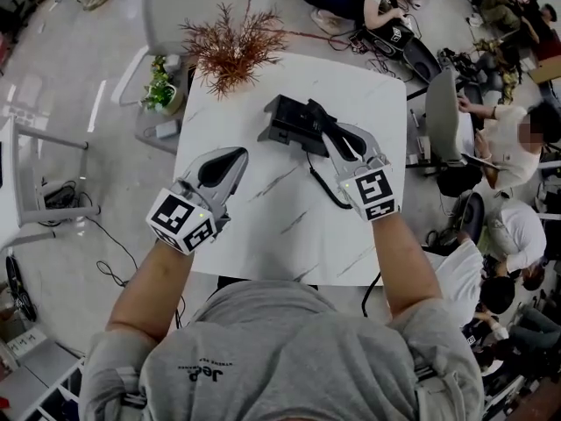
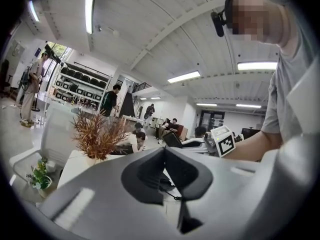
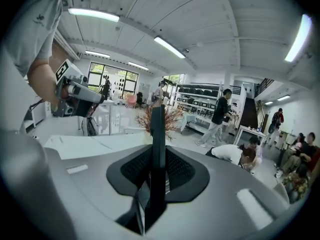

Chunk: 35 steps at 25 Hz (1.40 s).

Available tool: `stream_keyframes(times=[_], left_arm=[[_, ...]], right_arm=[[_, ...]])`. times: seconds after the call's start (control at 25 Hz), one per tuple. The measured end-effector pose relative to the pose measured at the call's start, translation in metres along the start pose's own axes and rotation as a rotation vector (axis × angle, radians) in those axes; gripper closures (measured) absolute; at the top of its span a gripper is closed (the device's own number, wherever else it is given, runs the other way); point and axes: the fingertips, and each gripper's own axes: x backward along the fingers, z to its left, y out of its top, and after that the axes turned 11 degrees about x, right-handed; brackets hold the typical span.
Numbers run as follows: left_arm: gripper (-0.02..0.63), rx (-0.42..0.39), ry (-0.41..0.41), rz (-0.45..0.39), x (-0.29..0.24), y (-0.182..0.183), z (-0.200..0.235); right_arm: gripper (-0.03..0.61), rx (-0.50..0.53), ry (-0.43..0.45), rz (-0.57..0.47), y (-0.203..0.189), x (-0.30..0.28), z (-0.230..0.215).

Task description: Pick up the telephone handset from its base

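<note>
The black handset [image 1: 317, 115] is clamped edge-on between the jaws of the right tool [image 1: 336, 137], at the right side of its base [image 1: 280, 123] on the white table [image 1: 263, 235]. Its cord [image 1: 326, 189] trails toward the person. The left tool [image 1: 232, 156] hovers nearby, jaws together and empty.

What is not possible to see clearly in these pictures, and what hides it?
1. Head view: whether the handset is off the base or on it; the right gripper covers where they meet.
2. Right gripper view: the handset is only a dark edge-on strip between the jaws; its shape is unreadable.
3. Head view: any print on the base is too small to read.
</note>
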Motion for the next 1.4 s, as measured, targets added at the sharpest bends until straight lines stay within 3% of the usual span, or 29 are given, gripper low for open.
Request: stream_keyframes(times=[0.64,1.04,1.4], left_arm=[[0.554,-0.057,-0.097,-0.060,0.002,0.108,-0.079],[0.554,-0.070,-0.168,-0.111,0.021,0.162,-0.124],[0.554,-0.091,-0.169,-0.121,0.020,0.194,-0.146]], right_arm=[[0.502,-0.329,-0.102,-0.246,0.110,0.117,-0.078],[0.502,-0.392,-0.168,-0.416,0.187,0.196,-0.099],[0.502,-0.444,-0.183,-0.534,0.215,0.234,-0.127]])
